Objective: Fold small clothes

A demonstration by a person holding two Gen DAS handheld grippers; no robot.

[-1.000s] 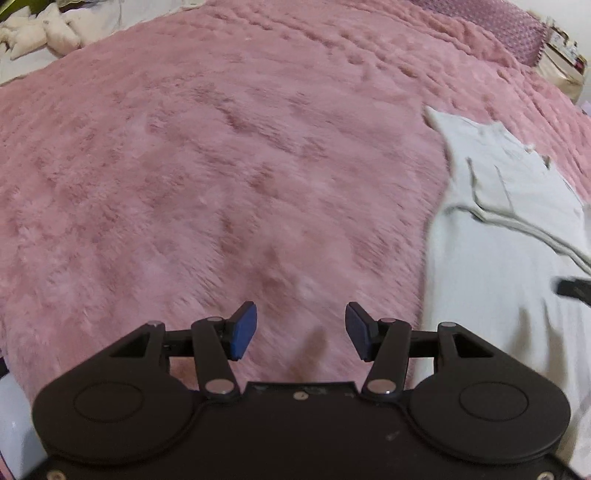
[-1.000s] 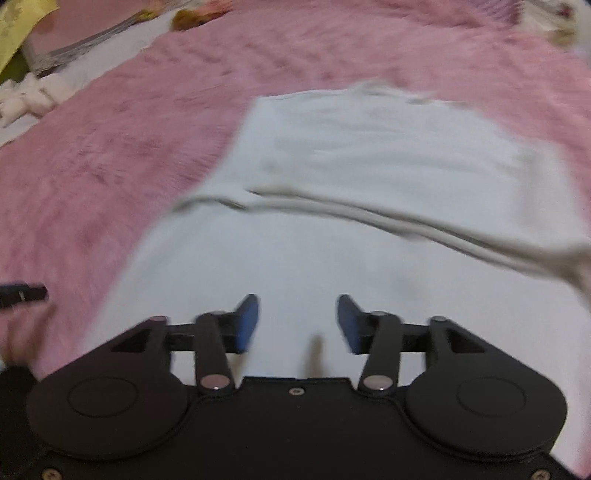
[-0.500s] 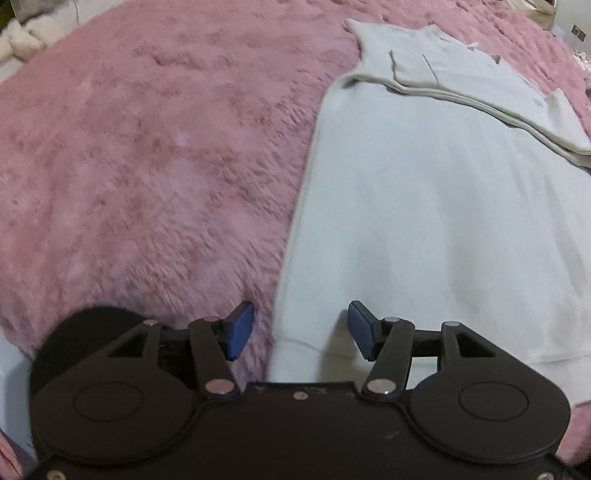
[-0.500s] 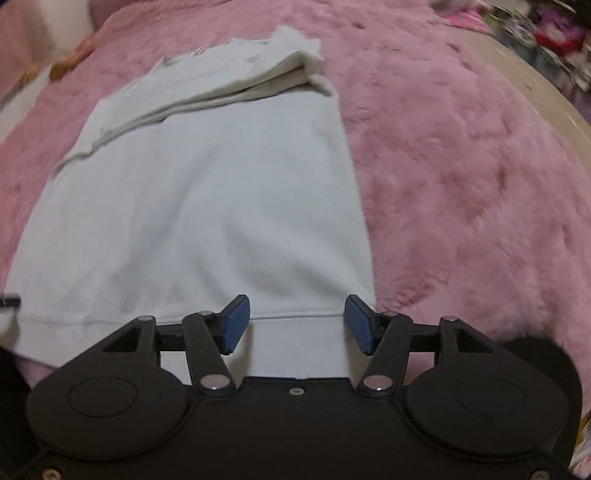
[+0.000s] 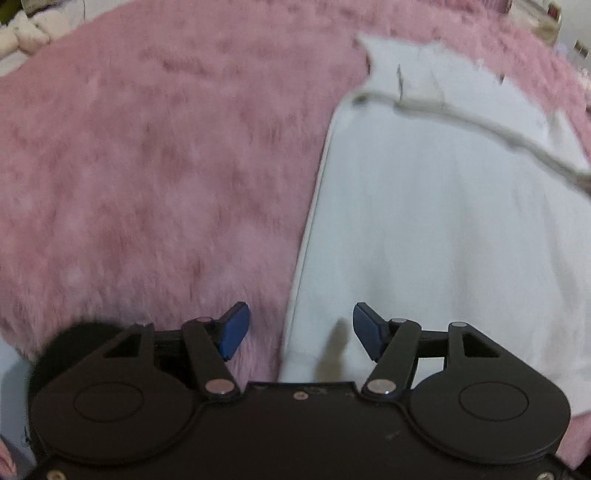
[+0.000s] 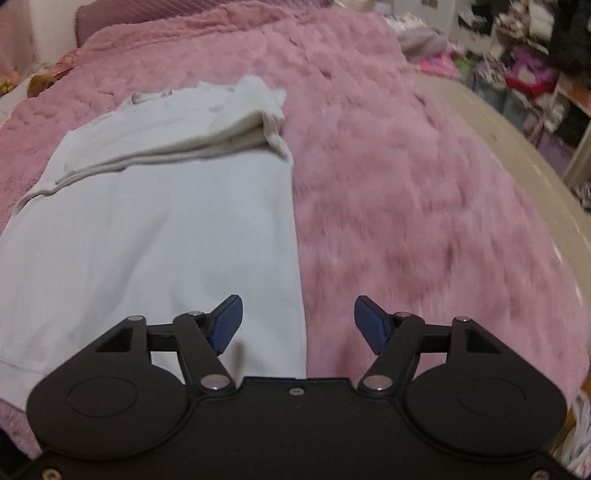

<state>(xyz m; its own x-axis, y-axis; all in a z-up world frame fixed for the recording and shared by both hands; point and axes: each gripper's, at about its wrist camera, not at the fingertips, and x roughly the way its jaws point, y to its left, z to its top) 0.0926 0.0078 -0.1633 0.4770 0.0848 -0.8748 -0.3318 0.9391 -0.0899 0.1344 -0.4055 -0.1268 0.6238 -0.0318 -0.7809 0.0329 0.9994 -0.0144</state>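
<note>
A pale white garment [image 5: 436,221] lies flat on a fluffy pink blanket [image 5: 147,166], its sleeves folded across the far end. My left gripper [image 5: 301,330] is open over the garment's near left corner, with the side edge running between its blue pads. In the right wrist view the same garment [image 6: 155,229] fills the left half. My right gripper [image 6: 297,325] is open over the near right corner, and the right side edge passes between its fingers. Neither gripper holds anything.
The pink blanket [image 6: 406,206] covers the bed on all sides of the garment. A beige bed edge [image 6: 535,173] curves along the right, with cluttered shelves [image 6: 524,74] beyond. Pale stuffed items [image 5: 29,33] sit at the far left.
Both grippers have swung down to the garment's near hem, the left toward the left corner and the right toward the right corner. Both stay open.
</note>
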